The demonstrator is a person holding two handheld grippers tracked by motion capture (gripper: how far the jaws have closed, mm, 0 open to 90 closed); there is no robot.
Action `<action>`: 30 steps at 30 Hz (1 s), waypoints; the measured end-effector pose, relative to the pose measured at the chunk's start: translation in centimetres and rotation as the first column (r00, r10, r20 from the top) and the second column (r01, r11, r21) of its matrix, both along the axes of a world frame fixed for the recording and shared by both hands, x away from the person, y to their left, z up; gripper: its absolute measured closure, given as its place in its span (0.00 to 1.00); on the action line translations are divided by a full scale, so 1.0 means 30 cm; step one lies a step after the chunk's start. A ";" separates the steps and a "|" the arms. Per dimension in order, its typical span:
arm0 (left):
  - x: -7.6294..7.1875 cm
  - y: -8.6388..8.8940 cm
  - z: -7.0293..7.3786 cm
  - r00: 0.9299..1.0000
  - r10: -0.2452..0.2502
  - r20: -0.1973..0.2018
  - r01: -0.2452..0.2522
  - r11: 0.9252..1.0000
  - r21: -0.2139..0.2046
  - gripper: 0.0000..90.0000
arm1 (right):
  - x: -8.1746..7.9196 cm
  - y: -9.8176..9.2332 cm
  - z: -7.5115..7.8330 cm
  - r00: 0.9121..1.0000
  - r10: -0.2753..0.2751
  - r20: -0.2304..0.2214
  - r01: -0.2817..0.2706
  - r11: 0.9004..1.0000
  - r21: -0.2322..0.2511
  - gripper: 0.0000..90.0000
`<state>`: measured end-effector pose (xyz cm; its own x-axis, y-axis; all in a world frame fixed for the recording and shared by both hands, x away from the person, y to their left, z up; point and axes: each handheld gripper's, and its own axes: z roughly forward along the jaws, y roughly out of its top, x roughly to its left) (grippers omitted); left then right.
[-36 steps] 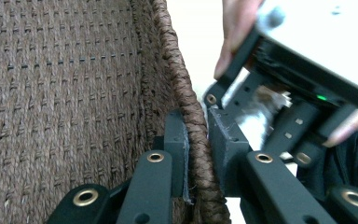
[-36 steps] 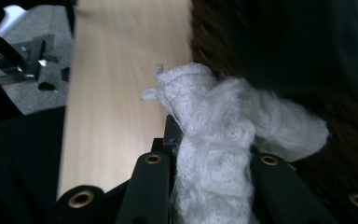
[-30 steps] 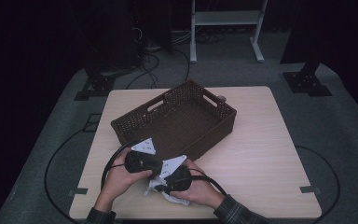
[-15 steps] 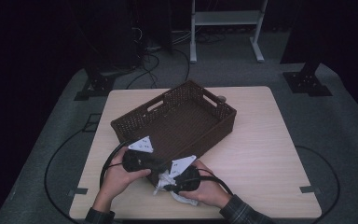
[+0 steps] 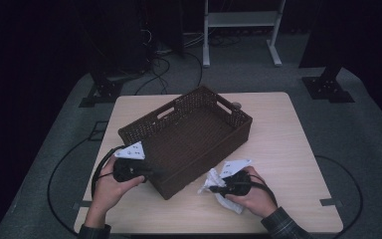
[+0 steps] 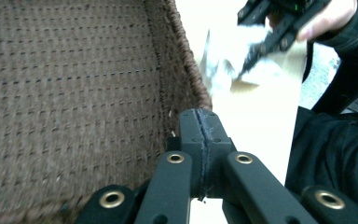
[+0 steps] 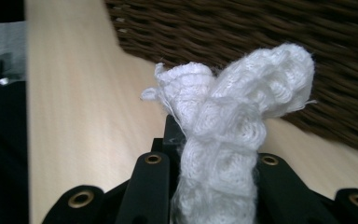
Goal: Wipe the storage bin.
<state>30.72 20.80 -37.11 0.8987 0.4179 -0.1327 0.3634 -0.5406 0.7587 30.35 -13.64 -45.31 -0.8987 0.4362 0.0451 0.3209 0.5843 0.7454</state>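
A brown wicker basket [image 5: 189, 134] stands in the middle of the table. My right gripper [image 5: 215, 188], at the basket's front right, is shut on a crumpled white knitted cloth [image 5: 211, 180]; in the right gripper view the cloth [image 7: 233, 116] bulges up out of the gripper [image 7: 214, 144]. My left gripper [image 5: 151, 173] points at the basket's front left wall. Its jaws have just been closing and now meet with nothing between them [image 6: 204, 135], beside the basket's woven wall [image 6: 74, 84]. The left gripper view also catches the cloth [image 6: 223, 65] held farther off.
The light wooden table [image 5: 288, 144] has bare room at the right and back right. Black cables loop over the grey floor [image 5: 54, 174] at both sides. A white rack's legs [image 5: 238, 30] stand behind the table.
The right hand has carried the cloth to the right along the basket's front, away from the left gripper. The left gripper has drawn slightly left and its jaws have closed.
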 end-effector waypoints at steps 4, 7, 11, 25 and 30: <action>-0.014 0.040 0.002 1.000 0.023 0.006 -0.023 1.000 0.003 1.00 | 0.025 -0.089 0.006 0.997 -0.080 0.017 0.080 0.997 0.000 0.83; -0.026 0.066 -0.001 0.999 0.038 0.003 -0.038 0.999 0.009 1.00 | 0.037 -0.153 0.005 0.990 -0.140 0.023 0.140 0.990 -0.006 0.83; -0.040 0.091 -0.015 0.998 0.056 -0.005 -0.056 0.998 0.016 0.99 | 0.042 -0.221 0.002 0.979 -0.201 0.022 0.201 0.980 -0.004 0.83; -0.027 0.041 -0.047 0.999 0.024 -0.023 -0.024 1.000 -0.004 0.99 | 0.032 -0.333 0.001 0.956 -0.292 0.033 0.293 0.956 -0.002 0.83; -0.019 -0.009 -0.055 0.999 -0.012 -0.030 0.011 1.000 -0.025 0.99 | 0.033 -0.338 0.000 0.954 -0.296 0.038 0.297 0.955 -0.014 0.83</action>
<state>30.15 20.52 -38.75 0.8988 0.4039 -0.1705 0.3806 -0.5258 0.7607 31.33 -23.78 -45.32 -0.7295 0.6840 0.0046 0.4556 0.4810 0.7490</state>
